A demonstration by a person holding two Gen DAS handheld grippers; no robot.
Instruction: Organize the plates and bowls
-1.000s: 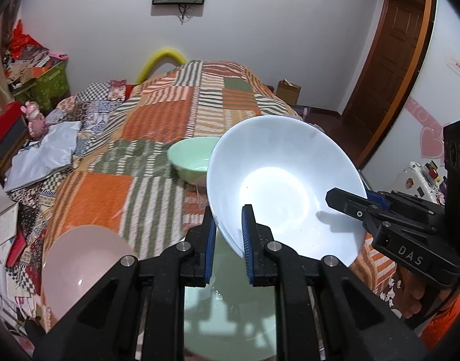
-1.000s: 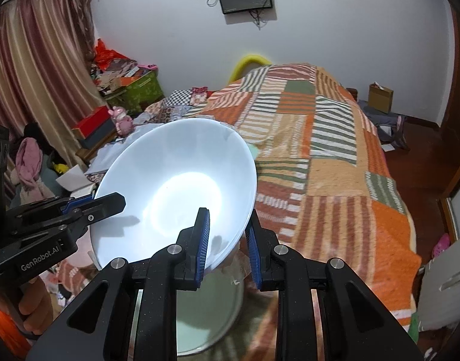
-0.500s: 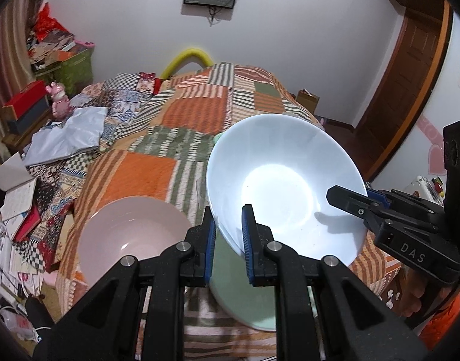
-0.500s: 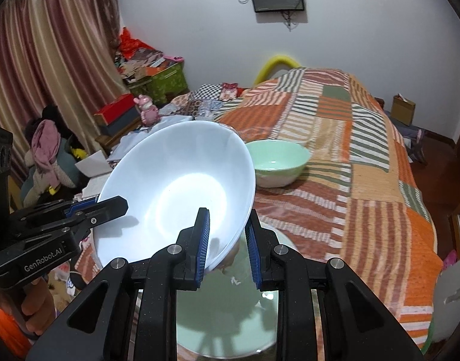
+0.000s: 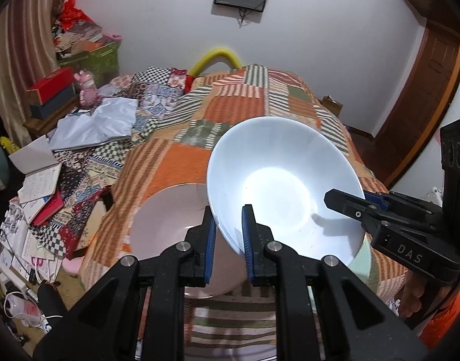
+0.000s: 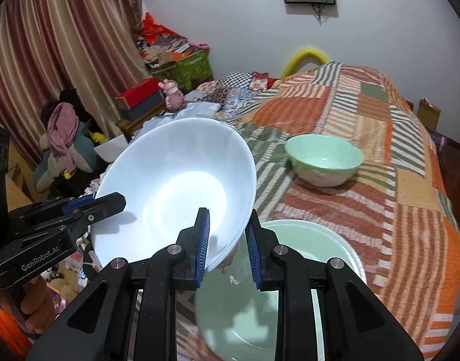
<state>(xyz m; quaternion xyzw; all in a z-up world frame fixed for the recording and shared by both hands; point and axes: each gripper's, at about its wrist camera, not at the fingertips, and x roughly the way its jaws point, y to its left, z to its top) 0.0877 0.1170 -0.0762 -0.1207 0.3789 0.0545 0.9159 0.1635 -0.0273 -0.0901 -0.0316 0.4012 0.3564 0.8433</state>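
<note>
Both grippers hold one large white bowl (image 5: pixel 278 186) by opposite rims, tilted, above the bed. My left gripper (image 5: pixel 228 234) is shut on its near rim; my right gripper (image 6: pixel 227 240) is shut on the other rim and also shows in the left wrist view (image 5: pixel 344 201). The white bowl fills the middle of the right wrist view (image 6: pixel 175 189). A pink plate (image 5: pixel 166 219) lies below it to the left. A pale green plate (image 6: pixel 308 270) lies under the right gripper. A small green bowl (image 6: pixel 323 159) stands further up the bed.
The patchwork quilt (image 5: pixel 230 114) covers the bed. Books and papers (image 5: pixel 40 192) litter the floor on the left. A bedside table with a red box (image 6: pixel 139 96) and a pink toy (image 6: pixel 172 96) stands near the curtains. A wooden door (image 5: pixel 422 96) is at the right.
Both grippers have carried the white bowl to the left, from over the green plate towards the pink plate. The small green bowl has come into the right wrist view.
</note>
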